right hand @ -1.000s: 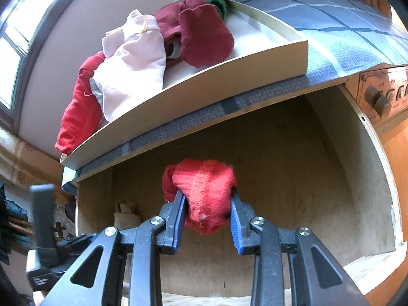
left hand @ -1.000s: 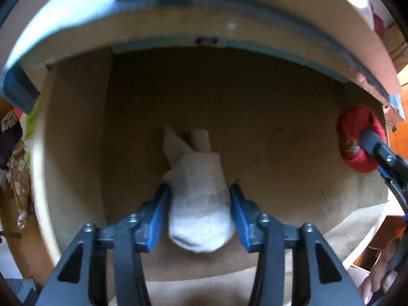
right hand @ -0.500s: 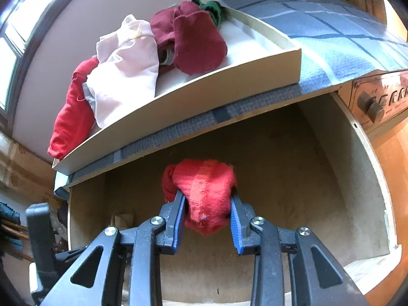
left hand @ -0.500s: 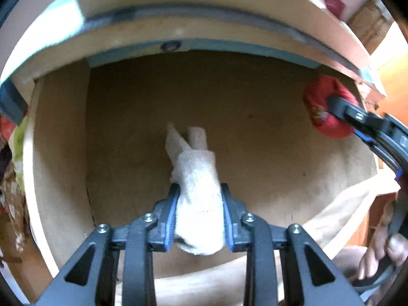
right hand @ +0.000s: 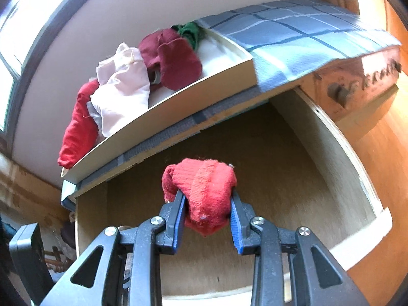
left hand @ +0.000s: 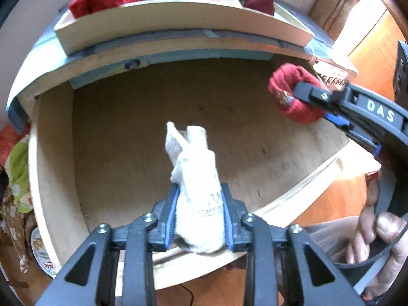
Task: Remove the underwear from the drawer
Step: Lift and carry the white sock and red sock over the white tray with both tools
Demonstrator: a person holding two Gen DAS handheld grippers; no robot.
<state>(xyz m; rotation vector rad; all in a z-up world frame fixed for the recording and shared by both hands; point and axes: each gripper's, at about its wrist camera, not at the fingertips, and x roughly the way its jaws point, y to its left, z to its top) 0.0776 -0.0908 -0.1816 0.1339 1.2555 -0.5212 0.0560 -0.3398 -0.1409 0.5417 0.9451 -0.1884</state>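
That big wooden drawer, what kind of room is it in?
Probably a bedroom or a home clothes corner. The open drawer belongs to a wooden chest topped with a blue checked cloth, and a tray on it holds a pile of small clothes.

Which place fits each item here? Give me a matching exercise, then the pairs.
Items:
1. white knitted bundle
2. red knitted bundle
3. pale pink cloth garment
4. wooden drawer

Places:
A. in the cream tray on top
B. pulled open below the tray
C. clamped in the left gripper
D. clamped in the right gripper

Pairs: 1-C, 2-D, 3-A, 4-B
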